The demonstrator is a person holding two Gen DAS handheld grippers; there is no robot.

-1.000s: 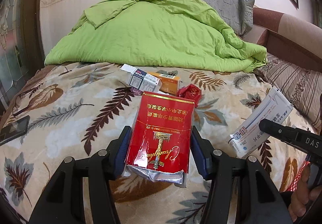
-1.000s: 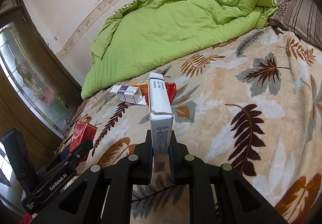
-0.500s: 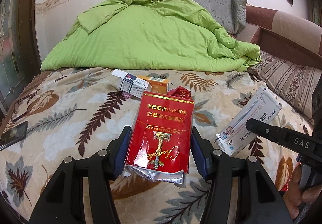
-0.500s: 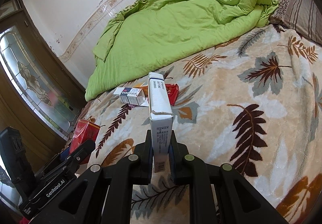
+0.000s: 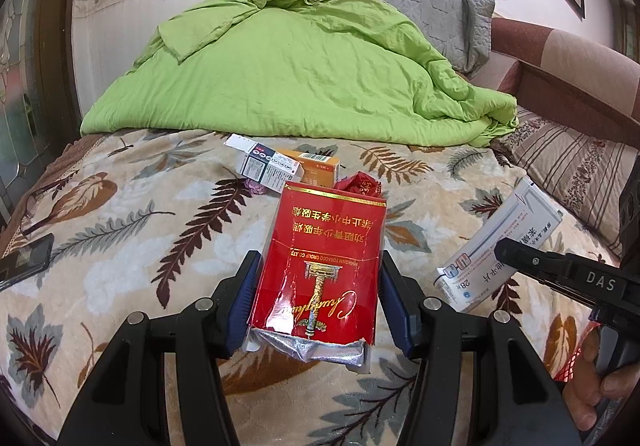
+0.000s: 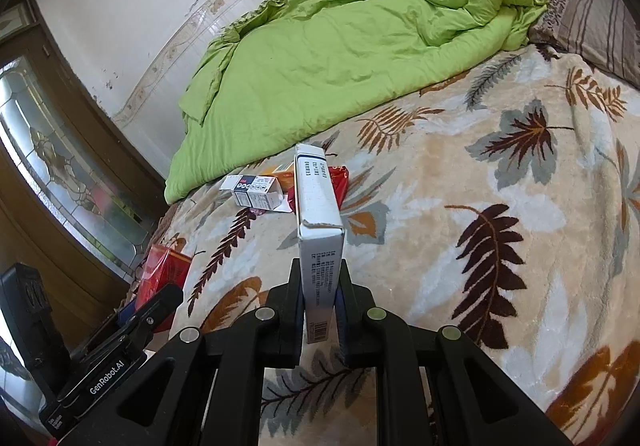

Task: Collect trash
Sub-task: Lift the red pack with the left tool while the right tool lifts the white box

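Main worry here is the left tool (image 5: 316, 298). It's got a torn red cigarette pack (image 5: 322, 266) squeezed between its blue pads, and that pack is soft, ripped along the bottom with silver foil (image 5: 308, 350) hanging out the near end. If it gets tipped or swung, I'd guess the foil or whatever's inside slides out onto the bed (image 5: 120, 238). A soft pack can also cave in and slip through the grip.

The right tool (image 6: 320, 298) is less sketchy but not perfect: it pinches a long white medicine box (image 6: 318, 230) by the near end only, on its narrow sides, so most of the box sticks out past the fingertips. A quick turn could lever it loose.

So the state of things: left tool about half spread, clamped on the red pack across its width. Right tool nearly together, clamped on the thin white box. Both items are up off the bed.

Still lying ahead of both tools, well beyond the fingertips: a small white-and-blue box (image 5: 266, 169), an orange box (image 5: 320, 169) touching it, and a crumpled red wrapper (image 5: 360, 183) just past the held pack's far edge. No bin or bag in view, so can't tell where this stuff goes.
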